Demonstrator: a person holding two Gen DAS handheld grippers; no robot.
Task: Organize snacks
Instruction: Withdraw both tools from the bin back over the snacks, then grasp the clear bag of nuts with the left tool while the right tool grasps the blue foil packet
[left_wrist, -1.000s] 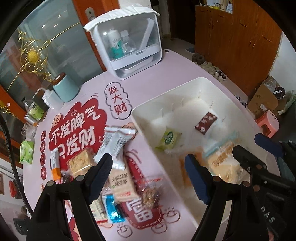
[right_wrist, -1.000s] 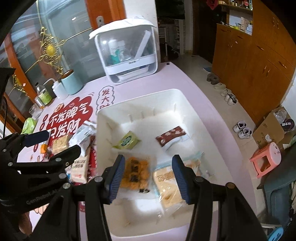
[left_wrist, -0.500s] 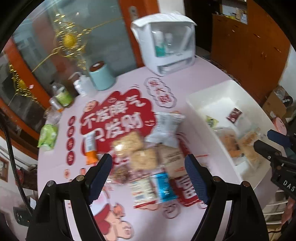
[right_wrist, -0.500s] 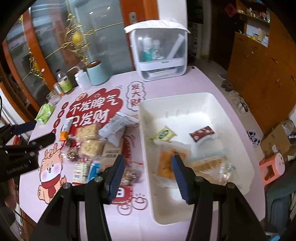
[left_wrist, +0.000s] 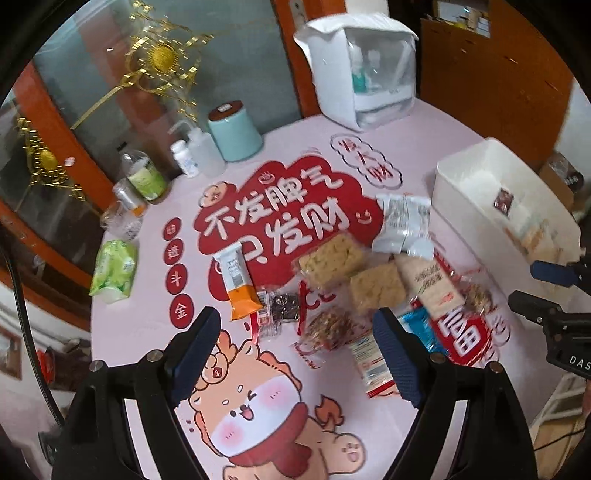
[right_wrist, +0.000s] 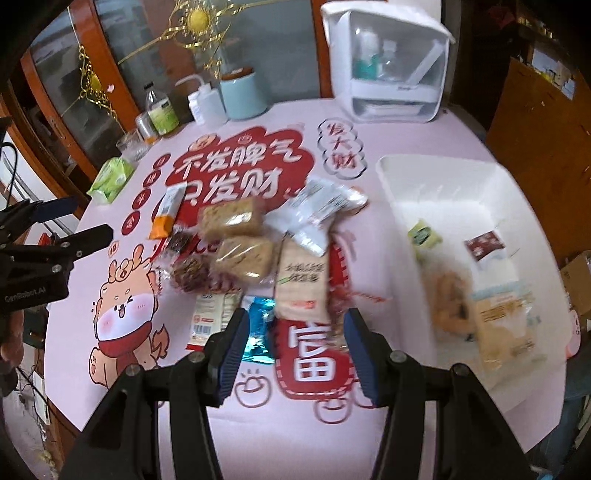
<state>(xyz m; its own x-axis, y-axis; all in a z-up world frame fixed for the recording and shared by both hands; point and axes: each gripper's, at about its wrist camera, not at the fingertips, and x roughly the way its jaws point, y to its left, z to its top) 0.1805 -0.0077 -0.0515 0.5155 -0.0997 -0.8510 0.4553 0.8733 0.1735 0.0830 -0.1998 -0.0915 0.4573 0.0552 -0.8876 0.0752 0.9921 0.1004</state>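
Observation:
A pile of loose snacks lies mid-table on the pink printed cloth: two rice-crisp squares (left_wrist: 330, 256) (right_wrist: 231, 219), a white-silver packet (right_wrist: 317, 212), a beige cracker pack (right_wrist: 301, 280), a blue packet (right_wrist: 260, 325) and an orange-and-white bar (left_wrist: 236, 282). The white bin (right_wrist: 436, 173) at the right holds a green packet (right_wrist: 423, 234), a dark red packet (right_wrist: 484, 243) and two larger bags. My left gripper (left_wrist: 295, 314) hovers over the pile's near left side, jaws opening, nothing between them. My right gripper (right_wrist: 296, 314) hangs open and empty above the cracker pack's near end.
A clear-fronted white storage box (right_wrist: 388, 62) stands at the back. A teal canister (right_wrist: 242, 94), a squeeze bottle (right_wrist: 208, 101) and a green-labelled bottle (right_wrist: 160, 110) line the back left edge. A green tissue pack (right_wrist: 110, 177) lies near the left rim.
Both grippers have swung left, away from the bin and over the snack pile. The left jaws stand slightly wider. The snacks have not moved.

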